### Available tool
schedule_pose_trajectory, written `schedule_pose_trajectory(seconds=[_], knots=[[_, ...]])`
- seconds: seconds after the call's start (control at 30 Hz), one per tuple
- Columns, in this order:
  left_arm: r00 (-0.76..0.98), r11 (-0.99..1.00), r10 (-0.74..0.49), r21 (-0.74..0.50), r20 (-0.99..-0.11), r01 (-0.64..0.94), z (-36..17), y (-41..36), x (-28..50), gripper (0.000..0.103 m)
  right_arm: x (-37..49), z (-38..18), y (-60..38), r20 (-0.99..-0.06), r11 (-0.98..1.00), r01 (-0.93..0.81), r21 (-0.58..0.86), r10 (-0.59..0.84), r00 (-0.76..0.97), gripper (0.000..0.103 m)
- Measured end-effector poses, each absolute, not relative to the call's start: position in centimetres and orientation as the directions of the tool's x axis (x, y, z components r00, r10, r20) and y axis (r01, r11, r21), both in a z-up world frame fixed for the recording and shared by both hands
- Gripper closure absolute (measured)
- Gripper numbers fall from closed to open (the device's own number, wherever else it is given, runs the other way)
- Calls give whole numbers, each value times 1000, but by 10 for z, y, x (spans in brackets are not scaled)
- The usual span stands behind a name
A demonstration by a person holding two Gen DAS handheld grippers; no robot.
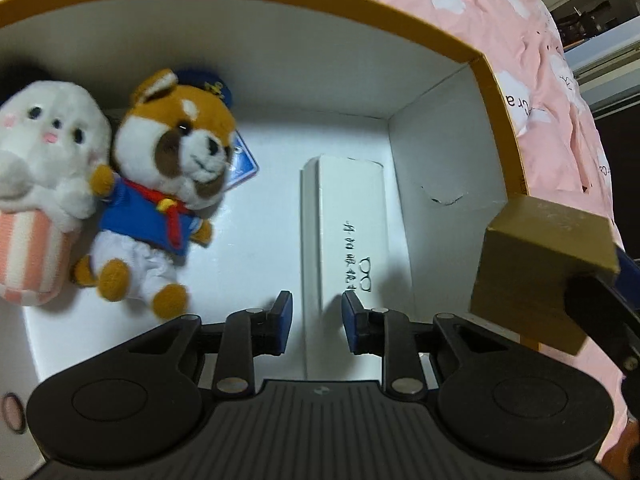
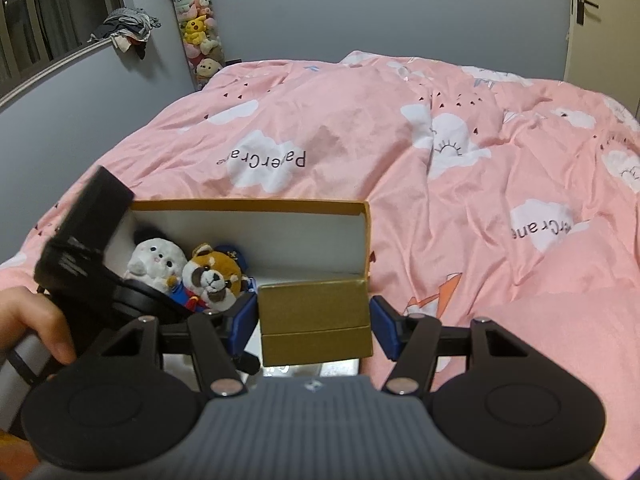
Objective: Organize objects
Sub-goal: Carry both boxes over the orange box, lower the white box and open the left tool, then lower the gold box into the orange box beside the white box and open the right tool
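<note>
Right claw gripping gold box, plushies beyond (storage box)

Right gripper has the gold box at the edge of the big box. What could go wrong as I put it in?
1. The gold box sits over the big box's wall; lowering it could catch the rim.
2. The right gripper pads hold only its sides, so it could slip.
3. The left gripper hovers open over the white case, crowding the free space.
</note>
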State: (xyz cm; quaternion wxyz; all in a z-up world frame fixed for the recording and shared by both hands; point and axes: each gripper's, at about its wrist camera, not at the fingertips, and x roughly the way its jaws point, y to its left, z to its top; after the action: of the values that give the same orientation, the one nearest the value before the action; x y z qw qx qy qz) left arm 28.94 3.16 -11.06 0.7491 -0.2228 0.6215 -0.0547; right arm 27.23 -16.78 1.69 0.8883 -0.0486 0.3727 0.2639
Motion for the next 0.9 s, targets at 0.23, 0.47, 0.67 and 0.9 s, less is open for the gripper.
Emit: schedule_pose_trajectory(seconds=[0.23, 0.47, 0.67, 0.9], knots=[[210, 900, -372, -407, -904, -156, -113, 14, 294, 86, 276, 21, -169, -680, 858, -502, 106, 431, 593, 41], [186, 879, -425, -453, -886, -152, -117, 3, 298, 89, 281, 19, -168, -684, 860, -498, 110, 429, 590, 41], [174, 865, -448, -475, -877, -165, -127, 1, 298, 90, 286, 17, -168, -687, 863, -493, 109, 424, 590, 41], [235, 886, -414, -448, -880, -119, -113, 19, 293, 90, 297, 14, -161, -691, 852, -501, 149, 452, 564, 41]])
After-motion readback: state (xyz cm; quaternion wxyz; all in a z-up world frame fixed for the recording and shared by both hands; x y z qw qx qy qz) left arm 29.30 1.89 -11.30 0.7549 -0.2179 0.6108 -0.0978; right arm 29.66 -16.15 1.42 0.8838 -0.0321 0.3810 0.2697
